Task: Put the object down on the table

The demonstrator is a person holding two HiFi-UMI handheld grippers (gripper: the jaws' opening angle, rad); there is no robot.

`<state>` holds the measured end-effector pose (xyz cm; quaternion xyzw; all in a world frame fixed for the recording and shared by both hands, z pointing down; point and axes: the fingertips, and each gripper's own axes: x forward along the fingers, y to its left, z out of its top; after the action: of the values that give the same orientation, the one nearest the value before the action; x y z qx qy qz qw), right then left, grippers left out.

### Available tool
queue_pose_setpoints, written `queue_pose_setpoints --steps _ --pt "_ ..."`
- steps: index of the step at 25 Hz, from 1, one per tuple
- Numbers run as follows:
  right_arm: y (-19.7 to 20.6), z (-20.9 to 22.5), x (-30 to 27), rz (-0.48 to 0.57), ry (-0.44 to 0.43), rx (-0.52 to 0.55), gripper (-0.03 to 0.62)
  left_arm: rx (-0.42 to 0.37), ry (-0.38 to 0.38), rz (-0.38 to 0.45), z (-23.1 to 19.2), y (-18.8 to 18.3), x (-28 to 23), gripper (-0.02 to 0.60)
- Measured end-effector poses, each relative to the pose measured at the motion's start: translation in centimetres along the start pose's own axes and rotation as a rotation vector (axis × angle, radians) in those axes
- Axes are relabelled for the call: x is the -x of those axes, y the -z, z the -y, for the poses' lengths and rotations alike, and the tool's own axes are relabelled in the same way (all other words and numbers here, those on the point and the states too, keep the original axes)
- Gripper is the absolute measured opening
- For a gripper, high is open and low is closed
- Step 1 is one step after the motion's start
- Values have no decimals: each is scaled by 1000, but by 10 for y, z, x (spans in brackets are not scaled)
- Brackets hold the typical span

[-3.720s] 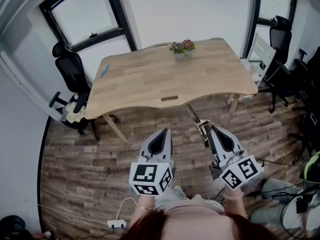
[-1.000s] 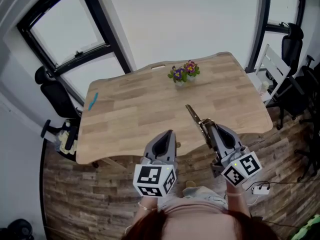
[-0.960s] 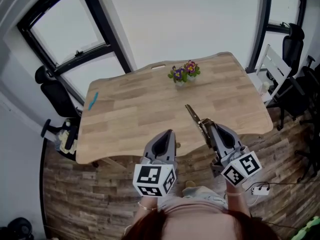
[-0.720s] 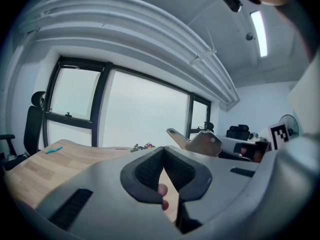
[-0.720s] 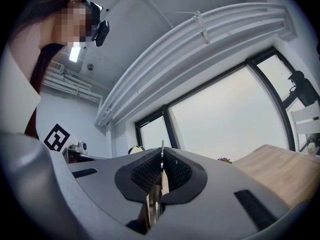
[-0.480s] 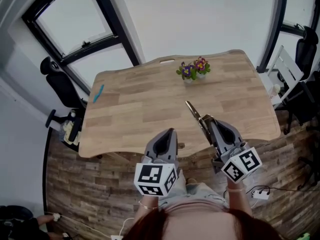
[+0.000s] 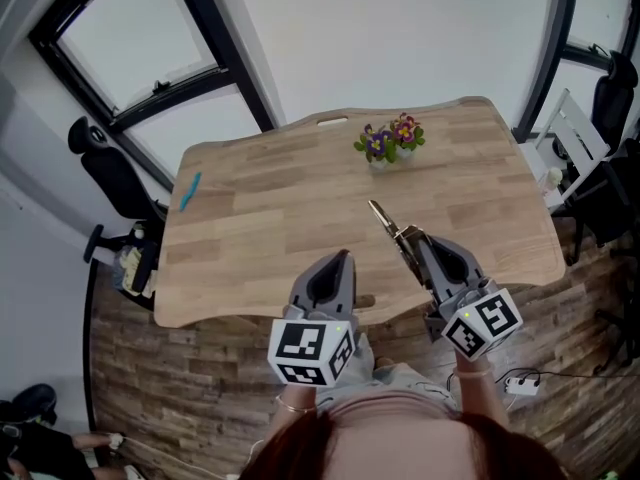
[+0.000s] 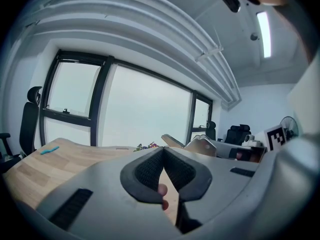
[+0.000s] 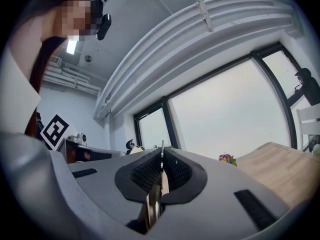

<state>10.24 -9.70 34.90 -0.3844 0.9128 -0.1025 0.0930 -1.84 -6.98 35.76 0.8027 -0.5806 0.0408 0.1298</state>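
Head view: I hold thin metal tool clamped in right tongs over table; left tongs closed, empty. Next, I judge: lower, release.

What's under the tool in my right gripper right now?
Bare wooden table top lies under the metal tool in the right gripper. The tool's rear end is covered by the jaws.

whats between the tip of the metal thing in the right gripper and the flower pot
Only bare wooden tabletop. In the head view, nothing lies between the tip of the thin metal tool and the flower pot.
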Motion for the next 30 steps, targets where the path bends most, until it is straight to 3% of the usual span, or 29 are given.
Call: queue_pose_setpoints --steps 15,30 --pt "40 14 -72 -90 29 75 3 1 58 -36 -59 0 -50 2" --pt "93 32 -119 -208 54 107 4 -2 107 -81 -92 7 -84 2"
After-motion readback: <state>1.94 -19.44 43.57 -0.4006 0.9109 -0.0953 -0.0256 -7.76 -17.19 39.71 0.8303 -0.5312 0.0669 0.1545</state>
